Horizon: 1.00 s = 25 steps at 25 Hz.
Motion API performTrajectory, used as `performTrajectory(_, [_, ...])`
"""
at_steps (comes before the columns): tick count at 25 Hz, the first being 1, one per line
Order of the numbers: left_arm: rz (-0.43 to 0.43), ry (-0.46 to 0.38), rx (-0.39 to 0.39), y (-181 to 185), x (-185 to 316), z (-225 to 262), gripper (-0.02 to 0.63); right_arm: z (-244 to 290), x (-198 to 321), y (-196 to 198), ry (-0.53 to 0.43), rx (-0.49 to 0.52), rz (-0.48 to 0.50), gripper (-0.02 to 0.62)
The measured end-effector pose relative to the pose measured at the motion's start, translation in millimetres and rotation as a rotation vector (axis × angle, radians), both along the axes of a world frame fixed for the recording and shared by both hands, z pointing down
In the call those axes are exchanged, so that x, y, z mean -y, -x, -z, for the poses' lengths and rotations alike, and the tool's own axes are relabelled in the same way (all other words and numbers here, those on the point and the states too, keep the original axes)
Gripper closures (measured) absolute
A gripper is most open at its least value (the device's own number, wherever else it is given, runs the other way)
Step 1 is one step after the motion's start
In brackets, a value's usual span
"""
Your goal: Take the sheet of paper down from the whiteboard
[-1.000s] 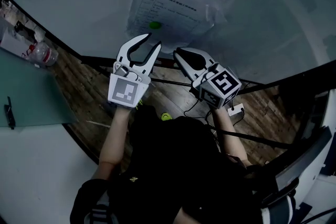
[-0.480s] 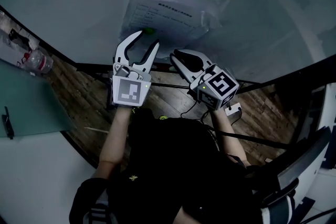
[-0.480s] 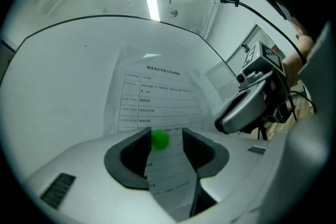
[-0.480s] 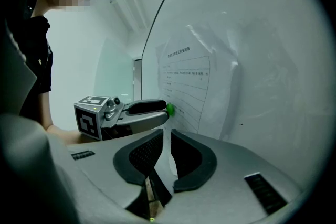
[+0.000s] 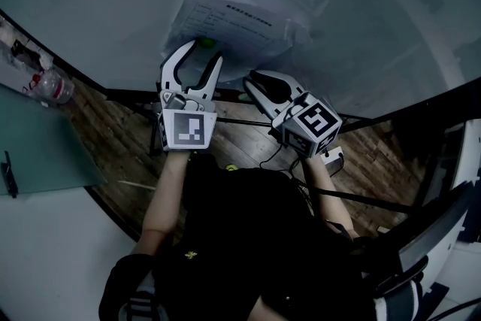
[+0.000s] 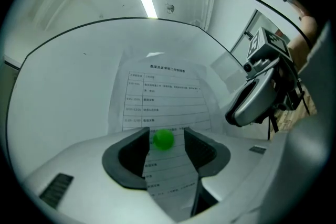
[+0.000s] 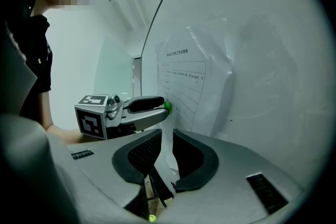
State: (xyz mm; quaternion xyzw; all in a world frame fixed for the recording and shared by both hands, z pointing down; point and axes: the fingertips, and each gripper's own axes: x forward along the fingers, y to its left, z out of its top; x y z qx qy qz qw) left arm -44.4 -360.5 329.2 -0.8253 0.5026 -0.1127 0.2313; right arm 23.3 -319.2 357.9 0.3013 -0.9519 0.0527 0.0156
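As both jaw pairs widen, left hand-held gripper has risen, spread around green magnet, not pinching. Right hand-held gripper spread, sheet edge loose between. Sheet still pinned on whiteboard; magnet grab likely next.

Your left gripper now spreads wider than a second ago, its jaws opening; it has edged up the printed white paper sheet; the small round green magnet, earlier beyond its tips, now sits between them; your right gripper is opening its jaws too, the sheet's lower edge between them.
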Motion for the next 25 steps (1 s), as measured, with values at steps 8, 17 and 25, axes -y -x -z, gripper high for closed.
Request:
performTrajectory(8, [0.048,-0.016,0.004,-2.0,6.9,-1.6,0.384,-1.7,-1.2,-12.7,0.002,0.001,-0.025,0.512])
performTrajectory(17, [0.043,0.009,-0.014,-2.6,7.2,-5.2,0.387,-5.0,0.1,-19.7,0.016,0.012,-0.048,0.511])
performTrajectory(25, [0.078,-0.025,-0.004,3.7,8.2,2.4,0.425,-6.3,1.8,-20.8,0.027,0.017,-0.054,0.509])
